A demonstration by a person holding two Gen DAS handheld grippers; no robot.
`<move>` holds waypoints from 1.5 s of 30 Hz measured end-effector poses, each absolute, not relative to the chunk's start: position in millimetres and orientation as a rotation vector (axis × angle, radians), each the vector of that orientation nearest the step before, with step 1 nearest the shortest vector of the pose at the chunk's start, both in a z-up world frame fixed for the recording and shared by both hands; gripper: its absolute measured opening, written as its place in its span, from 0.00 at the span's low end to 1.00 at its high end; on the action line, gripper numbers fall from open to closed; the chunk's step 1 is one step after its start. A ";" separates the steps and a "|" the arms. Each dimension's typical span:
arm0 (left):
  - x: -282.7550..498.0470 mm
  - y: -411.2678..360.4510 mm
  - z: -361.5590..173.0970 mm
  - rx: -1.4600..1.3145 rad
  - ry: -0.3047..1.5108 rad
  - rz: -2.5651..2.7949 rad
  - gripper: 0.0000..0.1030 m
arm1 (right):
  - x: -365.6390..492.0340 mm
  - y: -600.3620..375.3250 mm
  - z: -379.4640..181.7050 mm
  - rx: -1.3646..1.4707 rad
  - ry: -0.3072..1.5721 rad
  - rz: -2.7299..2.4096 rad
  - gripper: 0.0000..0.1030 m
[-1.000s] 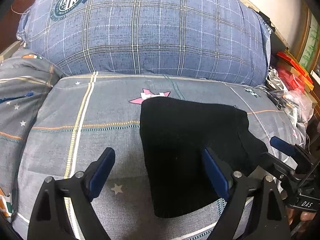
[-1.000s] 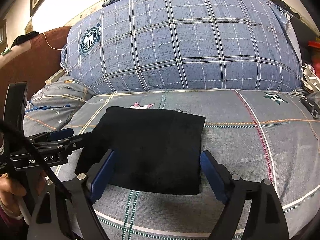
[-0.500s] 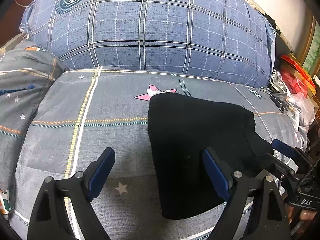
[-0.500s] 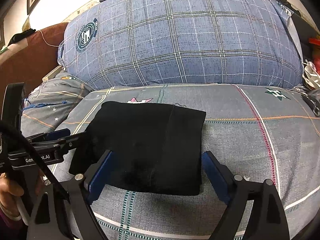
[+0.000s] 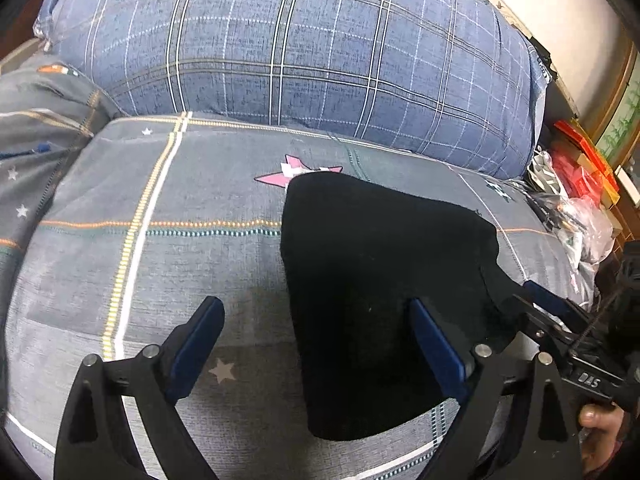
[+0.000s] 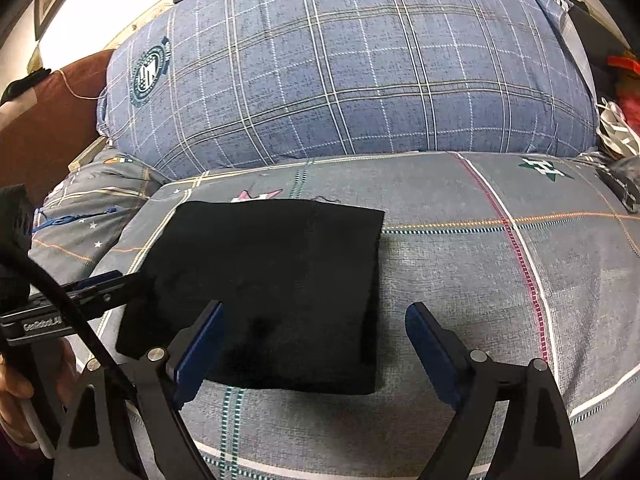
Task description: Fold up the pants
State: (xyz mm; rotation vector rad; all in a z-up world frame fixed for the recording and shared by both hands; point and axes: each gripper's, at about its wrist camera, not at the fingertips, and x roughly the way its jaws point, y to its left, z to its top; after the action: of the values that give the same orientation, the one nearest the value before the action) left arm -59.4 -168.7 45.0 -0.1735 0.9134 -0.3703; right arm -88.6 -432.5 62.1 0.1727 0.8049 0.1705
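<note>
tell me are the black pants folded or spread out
Folded: the black pants lie as one compact rectangle on the grey bedcover, no legs or waistband showing.

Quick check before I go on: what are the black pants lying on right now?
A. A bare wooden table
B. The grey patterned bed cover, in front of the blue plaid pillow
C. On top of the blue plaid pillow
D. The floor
B: the folded black pants lie flat on the grey bed cover, with the blue plaid pillow behind them.

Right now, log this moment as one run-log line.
pants: folded, flat on bed cover | left gripper: jaws opening, nothing pinched | right gripper: open, over pants' near edge
</note>
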 end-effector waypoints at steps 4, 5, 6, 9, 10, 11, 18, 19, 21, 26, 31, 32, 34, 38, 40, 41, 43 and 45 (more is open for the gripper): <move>-52.9 -167.7 38.8 -0.237 0.943 -0.414 0.91 | -80.1 -442.1 54.4 0.197 0.822 0.159 0.91; -51.7 -168.3 37.0 -0.241 0.947 -0.424 0.92 | -78.3 -445.1 52.9 0.212 0.824 0.162 0.92; -50.3 -169.7 35.1 -0.239 0.954 -0.429 0.92 | -74.9 -449.3 49.7 0.236 0.832 0.169 0.92; -45.4 -172.0 28.5 -0.245 0.977 -0.441 0.92 | -67.4 -455.8 41.0 0.284 0.860 0.201 0.92; -43.7 -171.9 25.7 -0.259 0.984 -0.448 0.92 | -65.8 -455.7 38.6 0.292 0.867 0.206 0.92; -42.7 -171.1 24.1 -0.268 0.989 -0.451 0.93 | -63.8 -456.5 35.5 0.301 0.875 0.214 0.92; -36.1 -175.1 15.8 -0.287 1.005 -0.452 0.97 | -59.5 -460.4 24.9 0.369 0.884 0.249 0.94; -34.7 -175.3 15.3 -0.290 1.006 -0.453 0.98 | -59.4 -460.0 24.5 0.371 0.881 0.252 0.95; -33.7 -176.3 15.3 -0.288 0.999 -0.452 0.98 | -58.8 -457.7 24.2 0.365 0.878 0.258 0.97; -29.4 -177.6 14.0 -0.297 0.995 -0.460 0.99 | -57.6 -447.6 24.7 0.371 0.880 0.345 0.97; -28.8 -183.4 14.0 -0.266 0.990 -0.471 0.99 | -56.6 -442.3 22.6 0.375 0.870 0.369 0.96; -28.2 -184.2 14.0 -0.262 0.994 -0.471 0.99 | -56.2 -442.3 22.8 0.378 0.868 0.374 0.95; -27.6 -184.9 14.2 -0.260 0.997 -0.468 0.99 | -57.5 -443.1 21.4 0.380 0.866 0.374 0.94; -27.4 -187.7 14.6 -0.251 0.996 -0.452 0.99 | -58.8 -443.1 20.8 0.380 0.861 0.365 0.92; -28.0 -188.5 14.6 -0.246 0.993 -0.449 1.00 | -60.4 -442.6 21.1 0.374 0.861 0.354 0.89; -28.1 -188.3 14.5 -0.245 0.992 -0.450 1.00 | -60.7 -443.2 21.4 0.372 0.862 0.349 0.86; -28.4 -188.3 14.6 -0.244 0.991 -0.451 1.00 | -61.6 -445.8 22.2 0.378 0.861 0.343 0.78; -29.6 -189.5 15.2 -0.235 0.991 -0.455 1.00 | -63.3 -448.1 22.4 0.381 0.859 0.341 0.72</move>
State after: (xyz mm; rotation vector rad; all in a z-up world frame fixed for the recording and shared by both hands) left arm -29.6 -189.5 15.2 -0.2354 0.9910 -0.4551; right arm -63.3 -448.1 22.4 0.3814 0.8586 0.3414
